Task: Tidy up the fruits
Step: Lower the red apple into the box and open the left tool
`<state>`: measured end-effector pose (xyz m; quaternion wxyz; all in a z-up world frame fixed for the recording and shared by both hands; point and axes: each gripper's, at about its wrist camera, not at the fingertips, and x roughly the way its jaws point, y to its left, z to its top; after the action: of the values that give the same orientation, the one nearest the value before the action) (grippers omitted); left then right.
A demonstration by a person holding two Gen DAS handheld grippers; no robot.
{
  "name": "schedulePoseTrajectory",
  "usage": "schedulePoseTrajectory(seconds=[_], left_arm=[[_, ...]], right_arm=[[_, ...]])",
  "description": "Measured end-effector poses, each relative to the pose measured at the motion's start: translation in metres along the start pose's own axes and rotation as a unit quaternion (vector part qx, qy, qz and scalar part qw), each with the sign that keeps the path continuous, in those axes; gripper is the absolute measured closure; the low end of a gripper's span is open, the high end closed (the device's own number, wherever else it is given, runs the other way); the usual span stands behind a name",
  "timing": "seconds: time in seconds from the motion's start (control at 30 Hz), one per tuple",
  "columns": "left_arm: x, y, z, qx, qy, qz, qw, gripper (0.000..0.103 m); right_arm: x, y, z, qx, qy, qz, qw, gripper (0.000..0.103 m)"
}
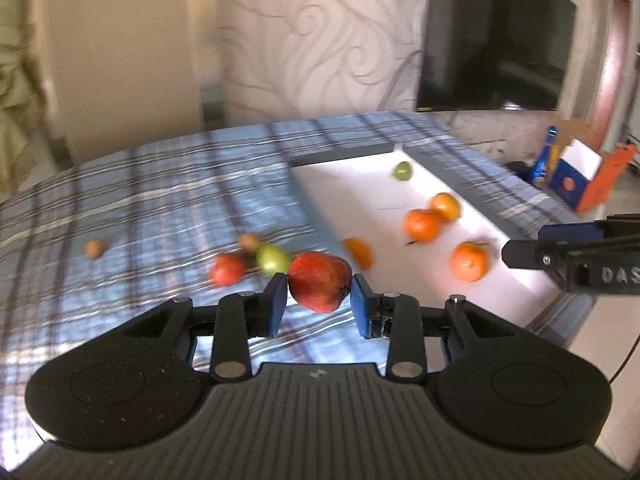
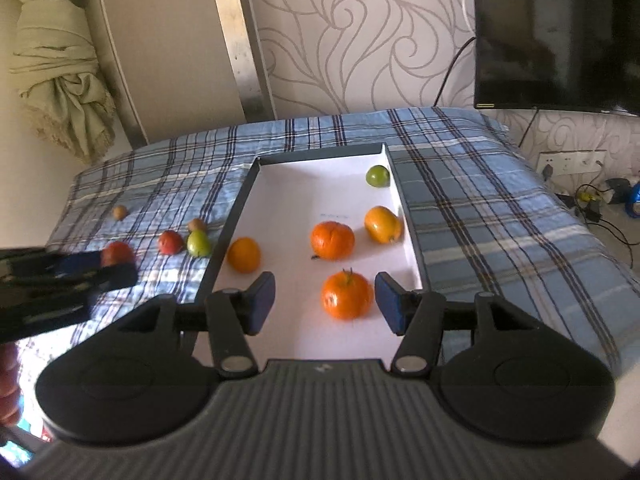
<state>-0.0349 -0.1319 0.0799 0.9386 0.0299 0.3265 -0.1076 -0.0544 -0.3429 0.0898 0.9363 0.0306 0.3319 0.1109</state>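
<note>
Nearest, the left gripper (image 1: 319, 297) has its blue pads clamped on either side of a red fruit (image 1: 320, 287), held above the blue plaid cloth (image 1: 140, 200). The right gripper (image 2: 325, 303) hangs over the near end of the white tray (image 2: 288, 332) with its jaws spread wide and nothing between them, though an orange (image 2: 346, 295) lies on the tray floor just ahead of it, nearer its right pad. Further along the tray sit three more oranges (image 2: 332, 240), one close to the left wall, and a green fruit (image 2: 377, 176) lies near the far right corner. On the cloth left of the tray, a second red fruit (image 2: 170, 241) rests beside a green one (image 2: 198, 243), with two small brown fruits (image 2: 119, 212) beyond.
</note>
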Motion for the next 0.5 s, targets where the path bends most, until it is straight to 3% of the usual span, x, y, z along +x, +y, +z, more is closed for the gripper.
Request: schedulePoseTrajectory(seconds=[0.3,0.5], left_arm=[[0.032,-0.045,0.006,0.024,0.005,-0.072,0.9971,0.063],[0.059,-0.056,0.000,0.025,0.027,-0.080,0.9961,0.063]], right_arm=[[-0.045,0.000,-0.007,-0.017,-0.011,-0.036,0.999,0.045],[-0.057,-0.007,-0.015,-0.015,-0.001,-0.061,0.998,0.045]])
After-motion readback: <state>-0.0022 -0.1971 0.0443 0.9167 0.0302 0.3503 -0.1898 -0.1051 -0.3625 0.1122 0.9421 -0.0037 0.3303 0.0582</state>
